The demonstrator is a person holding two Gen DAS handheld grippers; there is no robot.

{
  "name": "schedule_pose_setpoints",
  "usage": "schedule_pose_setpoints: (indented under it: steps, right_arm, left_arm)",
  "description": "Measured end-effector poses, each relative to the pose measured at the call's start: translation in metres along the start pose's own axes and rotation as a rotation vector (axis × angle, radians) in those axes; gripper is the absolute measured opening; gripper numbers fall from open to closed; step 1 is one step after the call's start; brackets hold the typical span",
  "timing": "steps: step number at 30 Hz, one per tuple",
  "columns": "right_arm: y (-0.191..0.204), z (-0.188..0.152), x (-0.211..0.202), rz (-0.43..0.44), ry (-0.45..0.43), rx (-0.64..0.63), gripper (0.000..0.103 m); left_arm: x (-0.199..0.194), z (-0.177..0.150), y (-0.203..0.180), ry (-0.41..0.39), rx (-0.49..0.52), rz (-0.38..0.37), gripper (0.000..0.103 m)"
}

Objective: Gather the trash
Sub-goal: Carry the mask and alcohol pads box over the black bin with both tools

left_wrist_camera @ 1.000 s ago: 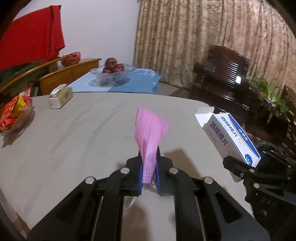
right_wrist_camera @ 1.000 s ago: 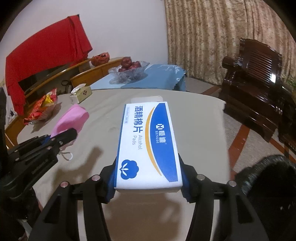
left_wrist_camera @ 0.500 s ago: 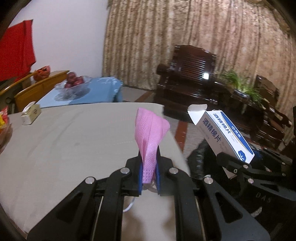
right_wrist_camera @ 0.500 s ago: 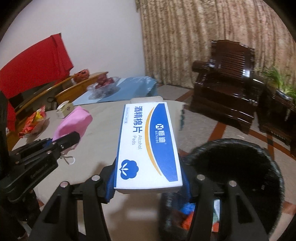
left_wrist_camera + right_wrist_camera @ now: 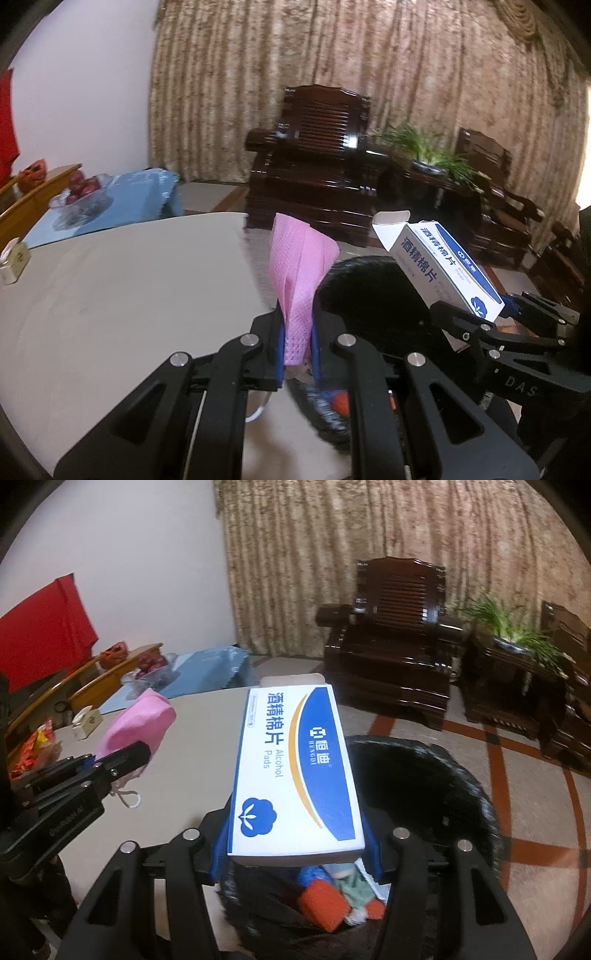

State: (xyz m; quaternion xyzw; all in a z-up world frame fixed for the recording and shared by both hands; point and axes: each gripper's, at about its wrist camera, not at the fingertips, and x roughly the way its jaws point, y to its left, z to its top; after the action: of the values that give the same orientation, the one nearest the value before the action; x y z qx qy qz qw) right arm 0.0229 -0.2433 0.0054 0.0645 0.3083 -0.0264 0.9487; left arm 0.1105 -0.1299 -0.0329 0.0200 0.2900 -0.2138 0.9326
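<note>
Left hand-held gripper [image 5: 297, 345] clamps pink mask [image 5: 299, 266] at bench [image 5: 110, 295] edge | right hand-held gripper [image 5: 295, 849] clamps alcohol-pad box [image 5: 295, 768] over black bin [image 5: 436, 786]

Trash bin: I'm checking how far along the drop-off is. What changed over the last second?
Both grippers swung right, off the table toward the black trash bin. The right gripper now holds the alcohol pads box over the bin's opening; the left gripper brings the pink mask to the table's edge. Both grips unchanged; nothing released.
</note>
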Motion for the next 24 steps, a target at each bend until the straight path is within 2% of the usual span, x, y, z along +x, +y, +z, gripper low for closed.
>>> schedule_pose_setpoints:
  steps: [13,24]
  right_arm:
    - [-0.056,-0.013,-0.013,-0.107,0.010,0.060,0.055]
    - [-0.087,-0.032,0.005,-0.171,0.076,0.102,0.055]
  left_arm:
    - [0.031,-0.010,-0.050,0.023,0.071,-0.099,0.010]
    - [0.086,-0.021,-0.082,0.111,0.121,-0.166,0.010]
